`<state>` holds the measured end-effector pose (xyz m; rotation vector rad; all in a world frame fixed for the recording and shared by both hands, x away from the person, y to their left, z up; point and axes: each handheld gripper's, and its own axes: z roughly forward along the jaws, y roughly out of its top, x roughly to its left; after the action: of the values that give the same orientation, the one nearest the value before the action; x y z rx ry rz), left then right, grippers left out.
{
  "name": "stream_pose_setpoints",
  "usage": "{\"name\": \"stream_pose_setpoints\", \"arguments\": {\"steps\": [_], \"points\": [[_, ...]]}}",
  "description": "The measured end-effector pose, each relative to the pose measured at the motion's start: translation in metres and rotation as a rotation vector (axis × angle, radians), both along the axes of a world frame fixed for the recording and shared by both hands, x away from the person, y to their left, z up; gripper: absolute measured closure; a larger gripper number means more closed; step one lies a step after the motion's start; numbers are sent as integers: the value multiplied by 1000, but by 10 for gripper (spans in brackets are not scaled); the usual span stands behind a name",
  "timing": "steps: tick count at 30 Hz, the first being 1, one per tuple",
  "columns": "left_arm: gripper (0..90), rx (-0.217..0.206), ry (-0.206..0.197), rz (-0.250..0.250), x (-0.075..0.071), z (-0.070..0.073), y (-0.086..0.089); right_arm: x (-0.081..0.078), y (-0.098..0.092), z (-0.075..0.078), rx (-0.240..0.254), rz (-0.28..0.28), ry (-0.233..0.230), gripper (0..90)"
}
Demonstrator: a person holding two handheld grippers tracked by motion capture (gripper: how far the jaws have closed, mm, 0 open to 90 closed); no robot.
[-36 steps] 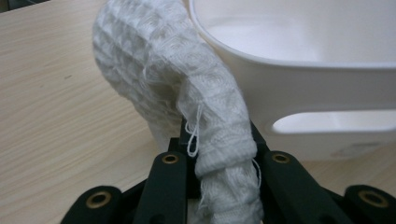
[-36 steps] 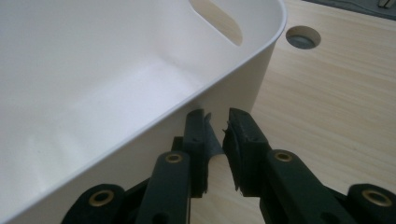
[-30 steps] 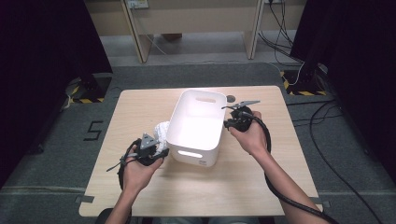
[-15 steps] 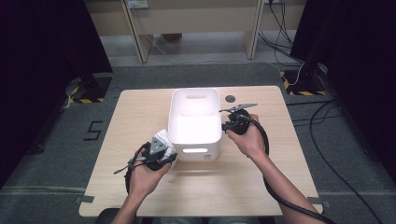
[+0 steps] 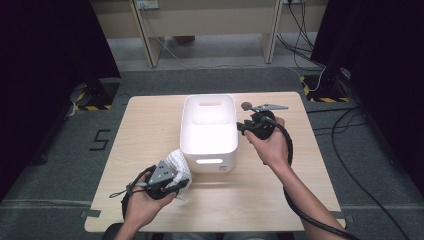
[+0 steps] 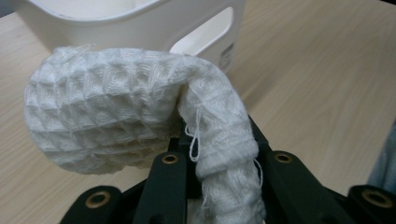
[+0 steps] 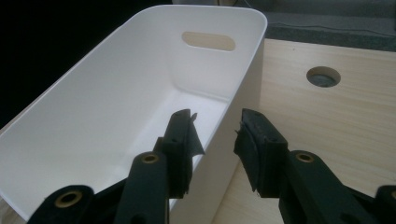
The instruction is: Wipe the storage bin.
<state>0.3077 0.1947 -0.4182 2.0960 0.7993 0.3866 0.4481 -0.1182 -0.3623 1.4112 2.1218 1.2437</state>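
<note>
My table (image 5: 150, 120) is pale wood with a rectangular top, standing on grey floor (image 5: 60, 165). A white plastic tub (image 5: 208, 131) sits directly on it near the middle, cut-out handles at both short ends. Just beside the tub's far right corner there is a round cable hole (image 7: 323, 76) in the wood.

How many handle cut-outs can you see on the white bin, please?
2: one in the end wall of the white bin nearest the person, one in the far end wall. None appear elsewhere.
</note>
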Motion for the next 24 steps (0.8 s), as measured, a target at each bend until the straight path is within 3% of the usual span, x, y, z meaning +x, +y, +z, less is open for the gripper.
{"name": "stream_pose_setpoints", "arguments": {"steps": [7, 12, 19, 22, 24], "points": [[761, 21, -49, -61, 4, 7, -8, 4, 9, -10, -25, 10, 37, 633], [762, 44, -87, -77, 14, 11, -15, 4, 15, -14, -65, 21, 33, 645], [763, 19, -99, -97, 28, 11, -20, 2, 19, -22, -112, 33, 31, 669], [764, 25, -103, -92, 32, 10, -20, 1, 22, -25, -114, 44, 42, 685], [764, 5, -100, -78, 34, 10, -21, 1, 23, -25, -127, 44, 34, 685]]}}
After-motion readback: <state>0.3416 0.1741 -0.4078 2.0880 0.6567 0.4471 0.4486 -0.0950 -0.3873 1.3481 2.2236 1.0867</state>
